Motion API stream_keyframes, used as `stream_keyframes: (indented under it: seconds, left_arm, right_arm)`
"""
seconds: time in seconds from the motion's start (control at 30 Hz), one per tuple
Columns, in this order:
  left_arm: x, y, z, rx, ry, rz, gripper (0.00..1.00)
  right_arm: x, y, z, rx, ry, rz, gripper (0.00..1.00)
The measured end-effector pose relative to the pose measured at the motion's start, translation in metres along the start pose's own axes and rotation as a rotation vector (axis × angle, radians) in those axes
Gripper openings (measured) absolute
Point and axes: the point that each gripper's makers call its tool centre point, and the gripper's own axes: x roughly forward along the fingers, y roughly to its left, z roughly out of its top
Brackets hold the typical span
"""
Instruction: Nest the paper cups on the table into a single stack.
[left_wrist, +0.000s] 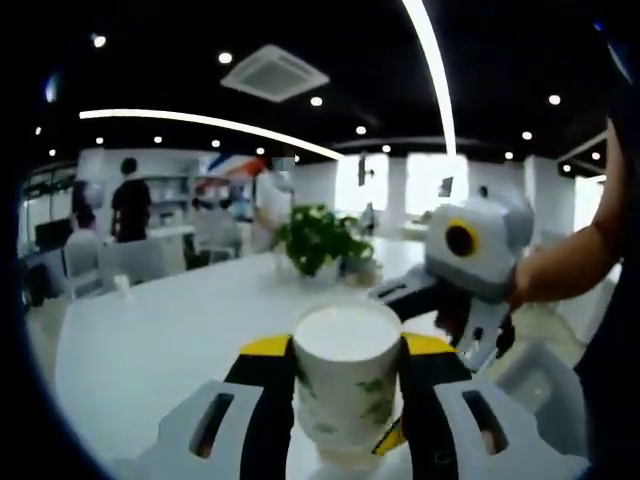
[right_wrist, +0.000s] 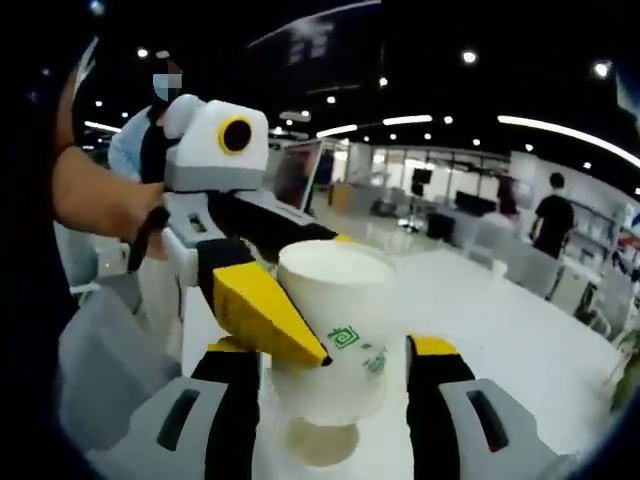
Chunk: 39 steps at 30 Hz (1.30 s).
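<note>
The paper cup (left_wrist: 347, 385) with its green leaf print sits upright between the left gripper's (left_wrist: 346, 400) black, yellow-tipped jaws, which press in on its sides and grip it above the white table (left_wrist: 150, 340). Its pale inside faces up.

In the left gripper view, starting from the left, a person in a dark top (left_wrist: 130, 200) stands far back by some shelves, and grey chairs (left_wrist: 135, 262) line the table's far edge. A small white cup (left_wrist: 121, 284) stands alone near that edge. Further along, a potted green plant (left_wrist: 318, 240) rests at the table's far end. On the right, the right gripper (left_wrist: 455, 325) comes in, held by a bare forearm (left_wrist: 565, 265).

In the right gripper view, the left gripper (right_wrist: 275, 310) reaches in from the left, its yellow tip laid against the held cup (right_wrist: 335, 335). The right gripper's (right_wrist: 335, 375) own jaws stand spread wide on either side of that cup, not touching it. Just below, a second cup (right_wrist: 322, 440) shows its open mouth between the jaws, though whether it sits on the table I cannot tell.
</note>
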Motion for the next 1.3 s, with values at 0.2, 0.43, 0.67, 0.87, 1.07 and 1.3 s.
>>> stream_keyframes:
  seconds: [0.2, 0.43, 0.67, 0.87, 1.07, 1.3]
  left_arm:
    - [-0.006, 0.007, 0.005, -0.008, -0.019, 0.021, 0.39]
    - [-0.009, 0.009, 0.009, -0.032, -0.048, 0.026, 0.39]
    - [-0.012, 0.012, 0.022, -0.115, -0.129, 0.02, 0.39]
    - [-0.017, 0.015, 0.029, -0.181, -0.192, 0.009, 0.39]
    - [-0.02, 0.012, 0.034, -0.214, -0.233, -0.008, 0.39]
    - [-0.024, 0.013, 0.025, -0.219, -0.218, -0.012, 0.39]
  right_arm:
    - [-0.013, -0.02, -0.001, 0.032, -0.029, -0.093, 1.0]
    - [-0.029, -0.027, 0.003, 0.13, -0.099, -0.11, 0.97]
    - [-0.038, -0.021, 0.004, 0.214, -0.139, -0.084, 0.79]
    - [-0.039, -0.002, 0.016, 0.337, -0.186, 0.025, 0.55]
    - [-0.036, 0.005, 0.015, 0.36, -0.174, 0.07, 0.45]
    - [-0.037, 0.016, 0.02, 0.395, -0.191, 0.143, 0.34]
